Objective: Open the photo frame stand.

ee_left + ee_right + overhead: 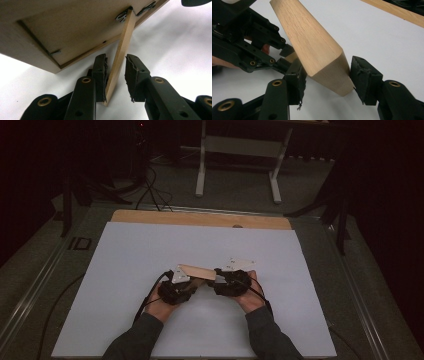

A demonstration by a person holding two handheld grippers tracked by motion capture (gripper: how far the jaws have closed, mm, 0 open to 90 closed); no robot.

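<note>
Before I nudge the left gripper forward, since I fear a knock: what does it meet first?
Likely the wooden picture frame's back: the left gripper points up along the frame's fold-out stand, which sits between its jaws, though depth is unclear.

Surface: white sheet (150,270) laid over a wooden table (200,218), whose bare edge shows along the far side.
Object: pale wooden frame (197,271), near the sheet's centre, lying between the two grippers.
Left gripper (176,287): at the frame's left end, held in the person's left hand (161,305).
Right gripper (231,281): at the frame's right end, held in the right hand (250,297); grey three-cornered plate on top.
Jaw state: cannot be told from above.
Forearms: dark sleeves entering from the bottom edge.
Background: dark floor, cables, a white stand (240,155) beyond the table.
</note>
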